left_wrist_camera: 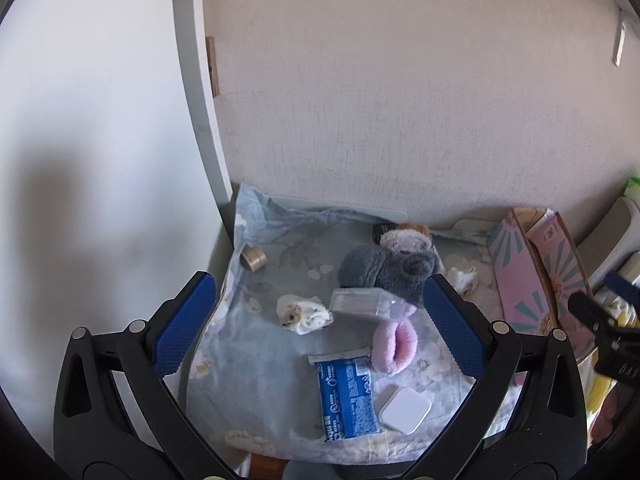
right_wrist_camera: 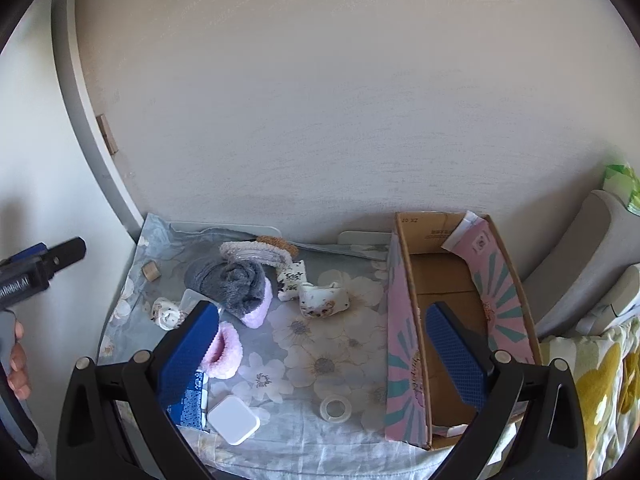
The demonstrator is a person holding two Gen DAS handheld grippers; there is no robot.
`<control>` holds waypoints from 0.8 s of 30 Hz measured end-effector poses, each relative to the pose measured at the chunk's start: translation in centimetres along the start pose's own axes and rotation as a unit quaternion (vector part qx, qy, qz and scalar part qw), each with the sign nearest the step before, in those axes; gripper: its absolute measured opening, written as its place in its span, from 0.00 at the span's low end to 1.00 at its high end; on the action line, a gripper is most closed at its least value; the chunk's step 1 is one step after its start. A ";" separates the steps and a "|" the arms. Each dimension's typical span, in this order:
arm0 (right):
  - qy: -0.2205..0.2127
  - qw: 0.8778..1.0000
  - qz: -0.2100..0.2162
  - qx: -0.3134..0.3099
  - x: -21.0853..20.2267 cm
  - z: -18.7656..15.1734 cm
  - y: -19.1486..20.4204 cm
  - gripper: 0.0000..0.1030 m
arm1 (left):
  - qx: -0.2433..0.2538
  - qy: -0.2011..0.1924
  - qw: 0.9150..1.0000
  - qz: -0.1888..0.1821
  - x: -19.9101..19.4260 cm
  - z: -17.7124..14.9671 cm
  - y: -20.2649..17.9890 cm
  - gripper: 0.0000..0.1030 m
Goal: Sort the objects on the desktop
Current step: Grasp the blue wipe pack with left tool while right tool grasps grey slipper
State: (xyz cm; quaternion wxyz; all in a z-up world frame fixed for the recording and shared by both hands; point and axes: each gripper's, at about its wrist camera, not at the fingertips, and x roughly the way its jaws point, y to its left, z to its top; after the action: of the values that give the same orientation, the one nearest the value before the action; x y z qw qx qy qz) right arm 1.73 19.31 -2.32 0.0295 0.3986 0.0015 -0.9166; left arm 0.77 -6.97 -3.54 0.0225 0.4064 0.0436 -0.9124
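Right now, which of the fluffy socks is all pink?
The pink fluffy sock lying nearest the camera, beside the blue packet. The bigger grey sock behind it only has a pink cuff, and the one by the wall is cream and brown.

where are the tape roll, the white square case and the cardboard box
tape roll (right_wrist_camera: 335, 407), right wrist view, on its clear ring
white square case (right_wrist_camera: 233, 420), right wrist view, middle of its lid
cardboard box (right_wrist_camera: 448, 276), right wrist view, on its bare inner floor
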 end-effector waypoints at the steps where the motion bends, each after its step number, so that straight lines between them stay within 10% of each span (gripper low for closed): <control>1: 0.004 1.000 0.006 -0.003 0.3 0.1 0.2 1.00 | 0.001 0.005 1.000 -0.001 0.3 -0.6 0.0 1.00; 12: 0.065 0.988 0.114 -0.084 8.2 1.9 1.8 1.00 | -0.032 0.104 0.993 -0.044 8.1 -11.1 -0.8 0.97; 24: 0.147 0.935 0.235 -0.220 20.3 2.0 4.6 0.98 | -0.050 0.140 0.989 -0.016 15.1 -16.9 -2.3 0.87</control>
State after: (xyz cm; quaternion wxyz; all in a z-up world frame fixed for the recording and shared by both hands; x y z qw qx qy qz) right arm -13.29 13.61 -15.63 0.3304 0.5015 0.1135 -0.7914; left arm 2.97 -3.08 -25.88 0.0216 0.5279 0.0989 -0.8433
